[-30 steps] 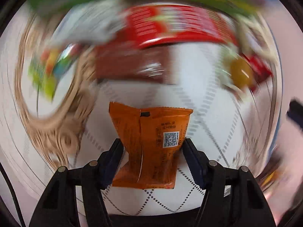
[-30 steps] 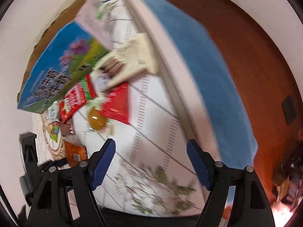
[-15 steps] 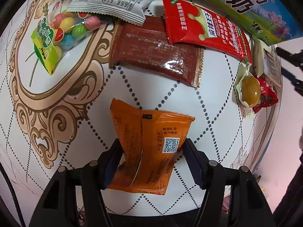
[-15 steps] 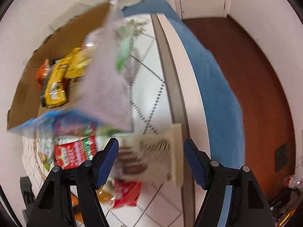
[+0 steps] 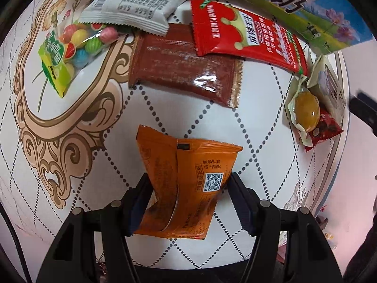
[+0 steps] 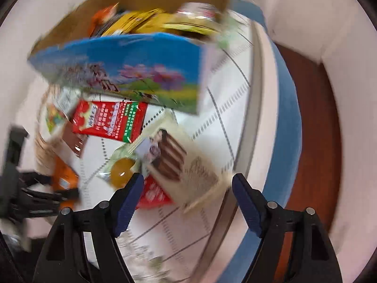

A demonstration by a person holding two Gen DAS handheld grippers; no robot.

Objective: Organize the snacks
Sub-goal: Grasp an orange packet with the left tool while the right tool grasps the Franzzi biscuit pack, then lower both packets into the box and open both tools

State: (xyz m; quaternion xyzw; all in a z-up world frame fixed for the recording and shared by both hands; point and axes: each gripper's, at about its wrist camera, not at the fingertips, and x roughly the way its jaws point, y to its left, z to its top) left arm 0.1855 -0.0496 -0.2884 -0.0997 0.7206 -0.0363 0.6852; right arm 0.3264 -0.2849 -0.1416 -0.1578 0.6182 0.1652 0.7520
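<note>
My left gripper (image 5: 187, 194) is shut on an orange snack packet (image 5: 186, 179) just above the patterned table. Beyond it lie a brown packet (image 5: 186, 73), a red packet (image 5: 245, 40), a white packet (image 5: 134, 7), a bag of coloured candy balls (image 5: 70, 54) and a wrapped amber candy (image 5: 306, 110) on a small red packet (image 5: 326, 127). My right gripper (image 6: 188, 186) is open and empty over a beige wafer packet (image 6: 179, 162) near the table's right edge. The cardboard box (image 6: 132, 59) behind holds yellow and orange snacks (image 6: 141, 21).
The box's printed blue and green side (image 5: 294, 4) runs along the far edge of the snacks. The table's right rim (image 6: 256, 108) has a blue border, with brown floor (image 6: 313, 141) beyond. The left gripper shows blurred at the left of the right wrist view (image 6: 26, 193).
My left gripper keeps hold of the orange packet and has steadied over the table. My right gripper has swung down and back toward the wafer packet, staying open.
</note>
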